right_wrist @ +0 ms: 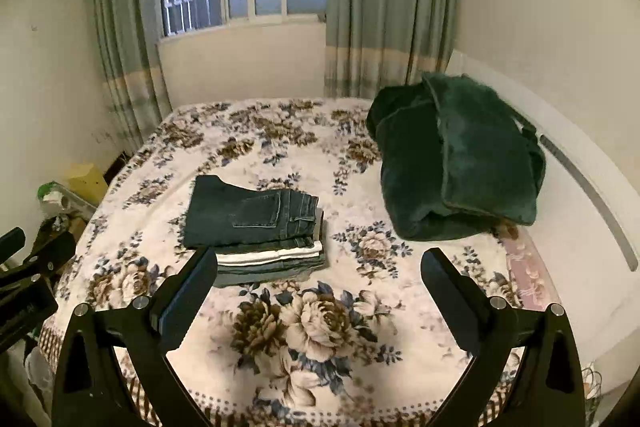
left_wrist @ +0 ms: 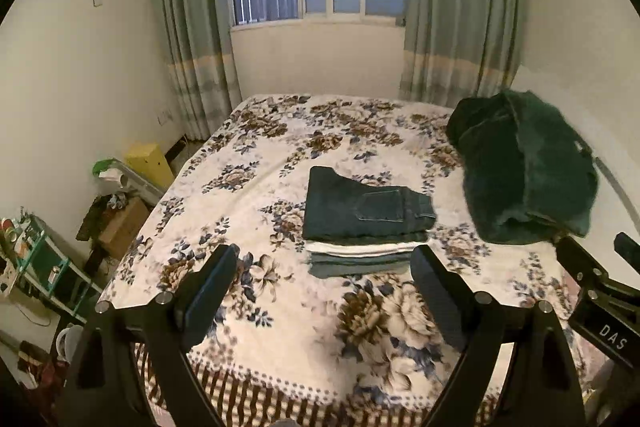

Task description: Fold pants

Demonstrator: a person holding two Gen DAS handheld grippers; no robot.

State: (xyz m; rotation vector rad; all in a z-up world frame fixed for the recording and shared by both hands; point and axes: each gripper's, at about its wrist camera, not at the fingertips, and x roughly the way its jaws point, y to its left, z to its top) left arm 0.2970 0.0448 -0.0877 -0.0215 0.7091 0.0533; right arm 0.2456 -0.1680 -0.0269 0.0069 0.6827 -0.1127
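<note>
bed w/ floral blanket fills both views; everything else is placed off it. left gripper hovers over the bed's near edge, fingers spread wide, holding nothing. right gripper same pose beside it, also wide and holding nothing. dark green blanket lies bunched at the bed's far right side. folded jeans sit mid-bed on top of a stack of folded pants, just beyond both grippers' fingertips. no containers on the bed.
</note>
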